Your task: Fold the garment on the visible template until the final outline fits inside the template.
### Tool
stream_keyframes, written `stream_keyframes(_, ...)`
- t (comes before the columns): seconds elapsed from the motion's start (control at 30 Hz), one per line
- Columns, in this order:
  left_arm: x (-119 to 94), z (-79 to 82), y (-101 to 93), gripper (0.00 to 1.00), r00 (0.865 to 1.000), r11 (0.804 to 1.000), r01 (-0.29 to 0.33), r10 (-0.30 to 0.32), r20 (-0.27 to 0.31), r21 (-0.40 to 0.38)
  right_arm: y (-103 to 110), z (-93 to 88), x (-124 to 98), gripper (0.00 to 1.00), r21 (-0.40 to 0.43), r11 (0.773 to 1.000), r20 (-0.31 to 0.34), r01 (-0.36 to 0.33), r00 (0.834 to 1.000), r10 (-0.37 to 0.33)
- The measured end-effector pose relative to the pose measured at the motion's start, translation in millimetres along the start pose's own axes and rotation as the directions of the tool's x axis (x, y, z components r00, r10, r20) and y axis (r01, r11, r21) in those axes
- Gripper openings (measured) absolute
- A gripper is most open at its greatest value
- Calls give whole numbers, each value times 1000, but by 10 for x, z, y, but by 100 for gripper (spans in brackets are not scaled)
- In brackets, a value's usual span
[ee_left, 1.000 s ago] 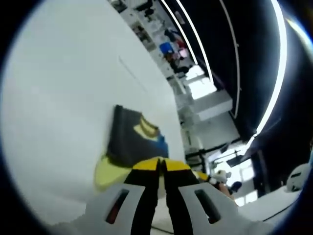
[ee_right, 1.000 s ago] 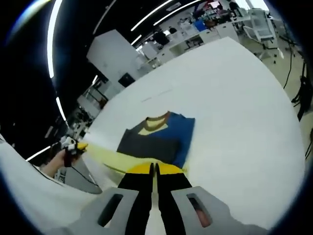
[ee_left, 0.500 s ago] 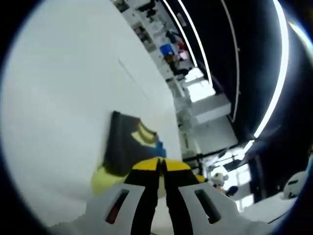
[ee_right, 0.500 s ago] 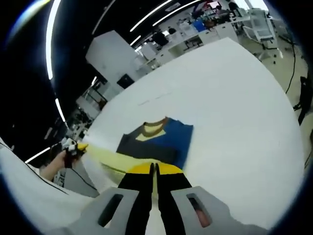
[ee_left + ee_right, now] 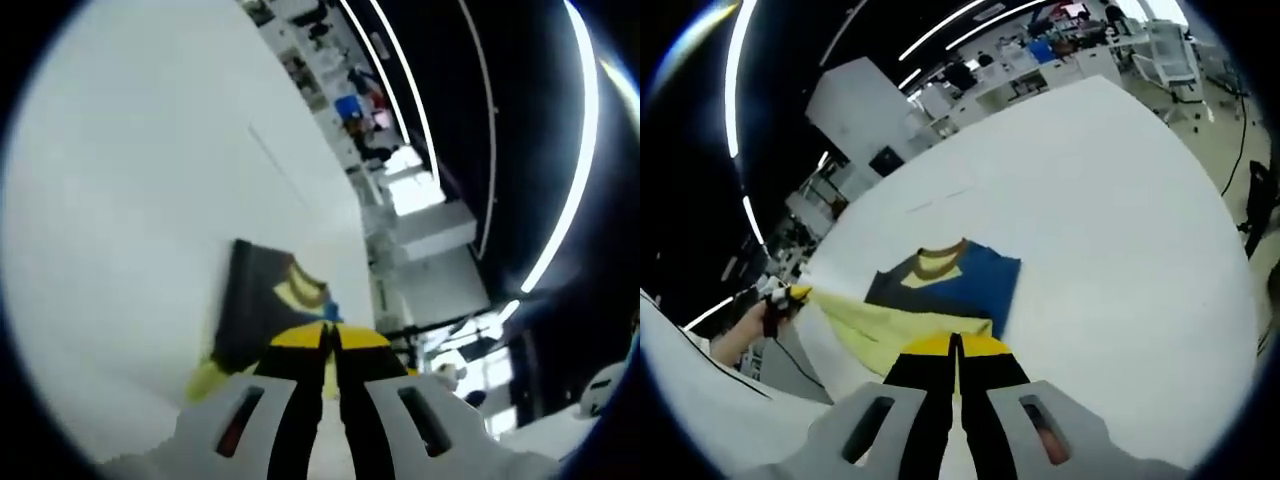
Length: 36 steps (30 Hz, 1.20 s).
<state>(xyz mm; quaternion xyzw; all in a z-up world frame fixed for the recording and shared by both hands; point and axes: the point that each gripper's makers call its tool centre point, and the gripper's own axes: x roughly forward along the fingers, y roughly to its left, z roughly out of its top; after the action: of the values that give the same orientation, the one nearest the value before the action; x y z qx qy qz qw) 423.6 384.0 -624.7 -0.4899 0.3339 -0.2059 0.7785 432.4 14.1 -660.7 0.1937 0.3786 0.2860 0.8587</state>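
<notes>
Garment hem lifted above the table (mid-fold).
Left gripper and right gripper were clenched on the yellow hem, held taut for folding.

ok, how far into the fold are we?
Midway, judging by the cloth. Done: the garment lies on the white table as a compact shape, collar showing. In hand: both grippers are shut on its yellow hem, the right gripper and the left gripper lifting it toward the collar. Left: lay the hem down, release, check fit against the template, whose faint lines I can't trace clearly.
</notes>
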Motion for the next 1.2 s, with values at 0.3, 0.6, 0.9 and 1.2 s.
stream_keyframes(0.3, -11, -10, -1, 0, 1000, 1000, -8, 8, -4, 0, 117, -606, 447, 5, -36, 999, -149, 0, 989, -5)
stream_keyframes(0.6, -27, -22, -13, 0, 1000, 1000, -12, 12, -4, 1, 141, -727, 615, 19, -114, 993, -198, -10, 980, -13)
stream_keyframes(0.9, -20, -20, -27, 0, 1000, 1000, -8, 8, -7, 2, 53, -807, 784, 15, -175, 984, -241, -12, 970, -31)
stream_keyframes(1.2, -25, -13, -10, 0, 1000, 1000, -10, 10, -7, 3, 78, -820, 812, 4, -220, 975, -246, -33, 969, -23)
